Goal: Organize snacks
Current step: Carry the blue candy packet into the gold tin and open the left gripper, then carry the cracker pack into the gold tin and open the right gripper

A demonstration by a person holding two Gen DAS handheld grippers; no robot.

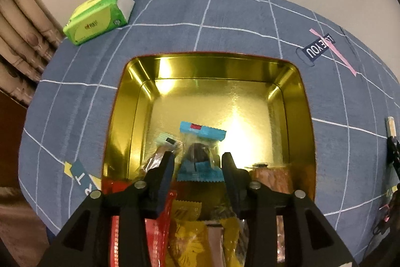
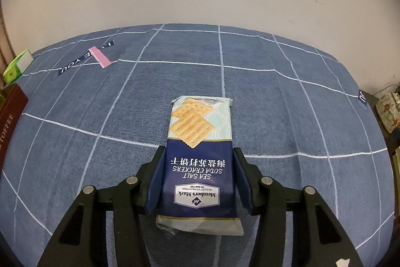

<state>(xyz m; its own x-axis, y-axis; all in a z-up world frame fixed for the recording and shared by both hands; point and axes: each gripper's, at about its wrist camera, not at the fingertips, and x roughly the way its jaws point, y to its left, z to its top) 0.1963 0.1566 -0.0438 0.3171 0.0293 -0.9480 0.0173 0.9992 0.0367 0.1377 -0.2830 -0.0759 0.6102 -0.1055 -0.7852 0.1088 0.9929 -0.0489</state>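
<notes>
Below the left wrist camera: left gripper [image 1: 197, 162] over gold tin [image 1: 130, 101], pointing steeply down. Jaws parted, pads clear of blue-ended snack packet [image 1: 200, 154]; packet lying between the fingertips on the tin floor, released. Beside it on the left, a clear-wrapped snack [image 1: 162, 149], contents blurred, possibly a biscuit bar. Along the near wall of the tin: red packet [image 1: 117, 224], yellow packets [image 1: 187, 237], orange-brown packet [image 1: 272, 179]. Far half of the tin floor bare. Tin standing on blue checked cloth [image 1: 225, 21]. Green tissue pack [image 1: 100, 14] at far left on the cloth, well apart from the tin.

Below the right wrist camera: right gripper [image 2: 198, 174] clamped on cracker packet [image 2: 200, 167], pads pressing both long edges at the dark blue lower half. Packet lying lengthwise along the fingers over the cloth, cracker picture at the far end, near end crumpled. Dark red tin wall at left edge, lettering partly cut off.
</notes>
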